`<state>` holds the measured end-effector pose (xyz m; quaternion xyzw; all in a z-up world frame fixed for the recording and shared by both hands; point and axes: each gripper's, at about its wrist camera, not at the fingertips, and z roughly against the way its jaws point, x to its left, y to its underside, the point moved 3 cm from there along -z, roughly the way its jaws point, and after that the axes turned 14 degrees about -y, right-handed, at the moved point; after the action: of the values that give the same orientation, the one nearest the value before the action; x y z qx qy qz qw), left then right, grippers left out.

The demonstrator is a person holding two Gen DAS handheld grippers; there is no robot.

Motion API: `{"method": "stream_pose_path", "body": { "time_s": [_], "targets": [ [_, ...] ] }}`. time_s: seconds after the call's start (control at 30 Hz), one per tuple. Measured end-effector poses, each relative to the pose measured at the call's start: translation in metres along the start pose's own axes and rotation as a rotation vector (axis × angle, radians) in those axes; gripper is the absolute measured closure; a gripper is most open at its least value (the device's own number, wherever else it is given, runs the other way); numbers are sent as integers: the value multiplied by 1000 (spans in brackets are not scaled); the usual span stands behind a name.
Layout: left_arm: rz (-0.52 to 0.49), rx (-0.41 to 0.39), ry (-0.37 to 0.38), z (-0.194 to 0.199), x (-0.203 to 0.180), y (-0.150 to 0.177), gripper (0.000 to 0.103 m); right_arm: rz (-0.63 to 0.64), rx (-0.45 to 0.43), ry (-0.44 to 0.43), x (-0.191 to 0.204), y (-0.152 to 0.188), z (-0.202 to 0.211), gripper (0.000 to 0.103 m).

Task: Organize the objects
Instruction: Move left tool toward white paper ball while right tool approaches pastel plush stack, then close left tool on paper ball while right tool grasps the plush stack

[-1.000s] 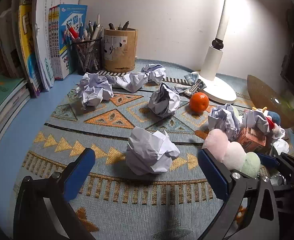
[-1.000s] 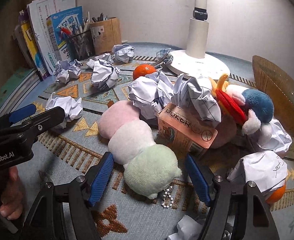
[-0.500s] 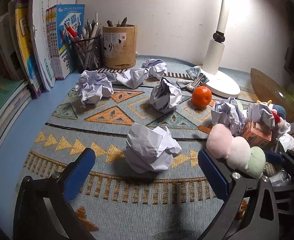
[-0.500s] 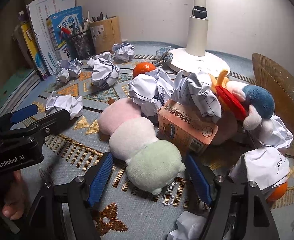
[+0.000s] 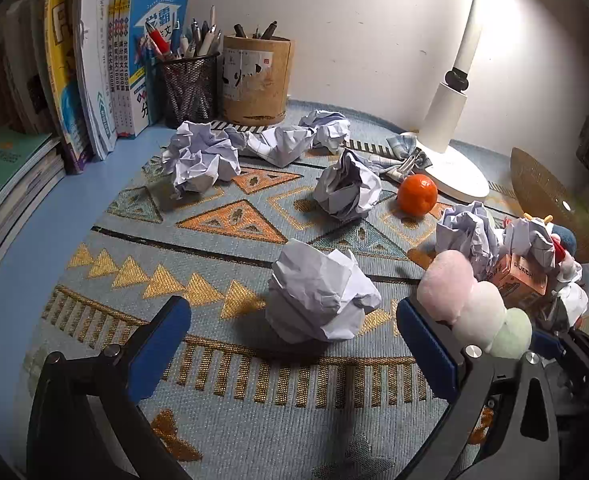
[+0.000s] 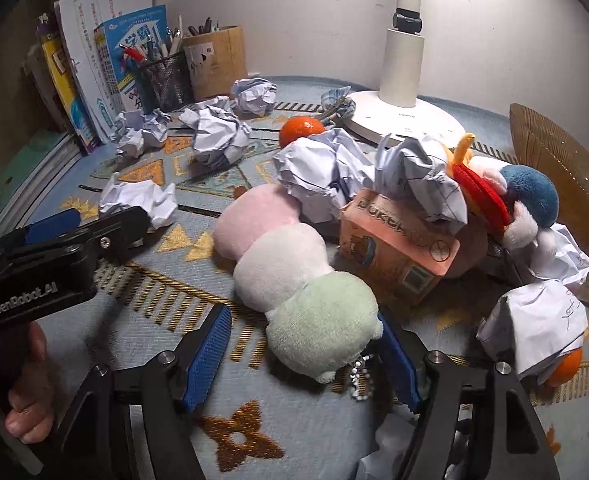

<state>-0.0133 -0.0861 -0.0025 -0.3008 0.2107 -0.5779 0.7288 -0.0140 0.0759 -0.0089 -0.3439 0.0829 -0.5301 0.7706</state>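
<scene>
With both tools poised low over the patterned blue-and-gold woven mat [image 5: 222,364] on the desk, we've got two pickups lining up at once. Left gripper [image 5: 294,332] is spread wide and holding nothing, its blue pads flanking the crumpled white paper ball [image 5: 320,296] at centre frame, with clear gaps on either side. Right gripper [image 6: 306,354] is likewise wide open and empty, straddling the mint-green end of the pink, white and green three-lobed plush toy [image 6: 294,272], which lies diagonally from lower centre toward the upper left of that view.

My read: a closing step is next. For the paper, go lower so the pads meet its widest part; it looks light and springy, so a firm squeeze should do. For the plush, push further forward before closing, or the rounded end may squirt out. Watch the white bead chain [image 6: 360,376] dangling at its tip, and the orange cardboard box [image 6: 398,256] just beside it.

Paper: sharp creases, faintly lined. Plush: soft, fuzzy, pastel.
</scene>
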Motion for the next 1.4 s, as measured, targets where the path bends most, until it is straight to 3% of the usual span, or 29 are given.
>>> {"method": "stream_pose_path", "body": {
  "time_s": [0.1,0.2,0.27,0.37,0.47,0.63,0.7,0.73,0.77,0.83,0.97,1.1,1.27,1.4],
  "targets": [
    [17,17,10,-3,4,0,1,73,-32,-23,24,6,10,32],
    [21,65,-18,-13,3,-2,1,18,1,-25,13,7,3,32],
    [18,82,16,-16,0,-5,1,-12,12,-34,3,3,-1,32],
    [-2,85,3,-19,-5,-6,1,26,9,2,0,-4,-1,32],
    [-50,75,-15,-18,-15,-5,1,36,48,-24,-3,-6,-11,30],
    [-110,39,-28,-13,-26,-4,1,54,41,-11,-1,-7,-14,33],
    [-117,40,-29,-14,-27,-4,10,53,30,2,-1,-8,-13,47],
    [-126,58,-13,-16,-28,-2,32,58,23,1,0,-7,-12,51],
    [-137,66,-9,-18,-30,-1,44,63,18,-10,1,-7,-11,57],
    [-129,47,-5,-14,-29,0,54,71,6,-4,4,-6,-7,57],
    [-98,-2,45,5,-23,3,55,-50,-20,-117,6,1,14,57],
    [-48,-32,96,24,-19,13,55,-83,-26,-77,16,18,26,57],
    [-19,-83,93,32,-14,18,55,-72,2,-67,22,26,16,55],
    [-22,-67,88,28,-14,16,55,-38,2,-63,26,27,13,48]
  ]
}}
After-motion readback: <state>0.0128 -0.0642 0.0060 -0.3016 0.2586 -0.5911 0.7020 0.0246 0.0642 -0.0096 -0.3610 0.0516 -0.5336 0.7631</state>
